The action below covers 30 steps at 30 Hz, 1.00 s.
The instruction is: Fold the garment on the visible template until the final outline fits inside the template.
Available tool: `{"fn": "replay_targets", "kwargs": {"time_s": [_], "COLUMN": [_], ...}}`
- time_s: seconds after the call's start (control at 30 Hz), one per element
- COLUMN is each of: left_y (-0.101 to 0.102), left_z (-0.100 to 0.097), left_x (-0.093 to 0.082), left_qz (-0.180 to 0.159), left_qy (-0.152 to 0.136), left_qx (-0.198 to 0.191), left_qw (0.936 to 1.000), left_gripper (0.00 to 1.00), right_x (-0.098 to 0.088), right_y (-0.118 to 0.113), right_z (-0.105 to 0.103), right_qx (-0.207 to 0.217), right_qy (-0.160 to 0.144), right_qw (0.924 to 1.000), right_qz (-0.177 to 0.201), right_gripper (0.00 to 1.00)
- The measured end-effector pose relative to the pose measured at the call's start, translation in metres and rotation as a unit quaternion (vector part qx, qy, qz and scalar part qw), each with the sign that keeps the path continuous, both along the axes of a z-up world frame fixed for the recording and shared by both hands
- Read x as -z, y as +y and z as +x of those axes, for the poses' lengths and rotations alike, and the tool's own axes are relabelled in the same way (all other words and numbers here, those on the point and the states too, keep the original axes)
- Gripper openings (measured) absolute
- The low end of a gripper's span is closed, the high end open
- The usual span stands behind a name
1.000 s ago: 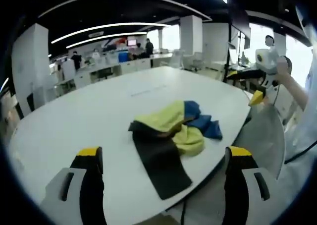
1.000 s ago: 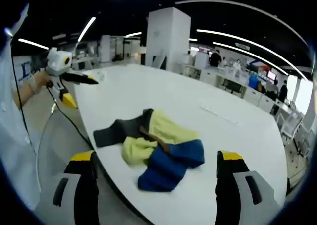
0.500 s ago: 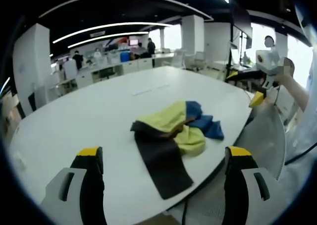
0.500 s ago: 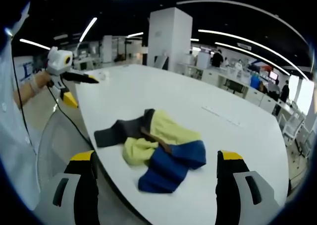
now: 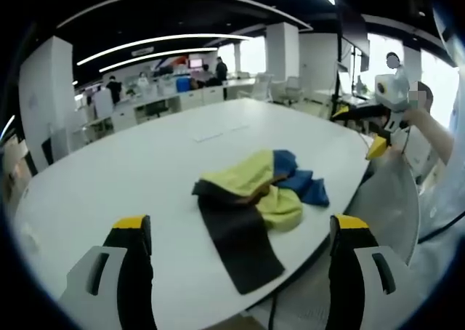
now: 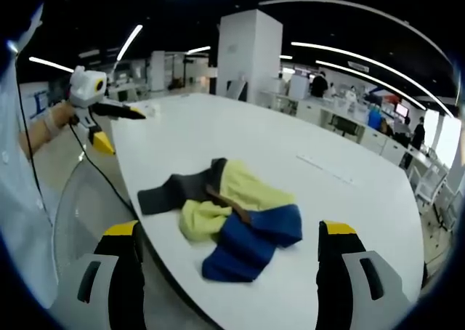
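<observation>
Nearest my cameras, I am holding both grippers clear of the table [image 5: 109,170], left gripper [image 5: 240,235] and right gripper [image 6: 225,235], each with jaws spread wide on nothing. Between them, the crumpled yellow, blue and black garment [image 5: 254,199] is lying near the table's edge. I am reading no lettering anywhere. Beyond, desks [image 5: 167,94] are standing.

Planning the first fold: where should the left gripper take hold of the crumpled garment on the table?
Probably the free end of the dark strip of the garment: it lies flat, stretched toward the table edge nearest the left gripper, away from the bunched yellow and blue part. Come in low from that edge, fingers open, and pinch the end.
</observation>
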<state>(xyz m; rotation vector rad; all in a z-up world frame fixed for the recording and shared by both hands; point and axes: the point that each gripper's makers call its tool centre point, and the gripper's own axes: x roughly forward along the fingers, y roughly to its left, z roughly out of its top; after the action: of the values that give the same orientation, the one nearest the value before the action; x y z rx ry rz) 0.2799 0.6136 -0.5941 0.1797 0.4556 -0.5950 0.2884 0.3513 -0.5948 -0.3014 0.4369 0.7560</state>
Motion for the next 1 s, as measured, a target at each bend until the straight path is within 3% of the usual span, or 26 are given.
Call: {"fn": "replay_targets", "kwargs": {"time_s": [1.0], "left_y": [0.0020], "left_z": [0.0003], "left_x": [-0.0044], "left_qz": [0.002], "left_qy": [-0.009], "left_qx": [0.002], "left_qw": [1.0000], "left_gripper": [0.99], "right_x": [-0.0016], "right_y": [0.0042], "right_z": [-0.0039], "right_qx": [-0.001], "right_qy": [-0.003], "right_qw": [1.0000], "right_qz": [-0.008], "right_gripper": [1.00]}}
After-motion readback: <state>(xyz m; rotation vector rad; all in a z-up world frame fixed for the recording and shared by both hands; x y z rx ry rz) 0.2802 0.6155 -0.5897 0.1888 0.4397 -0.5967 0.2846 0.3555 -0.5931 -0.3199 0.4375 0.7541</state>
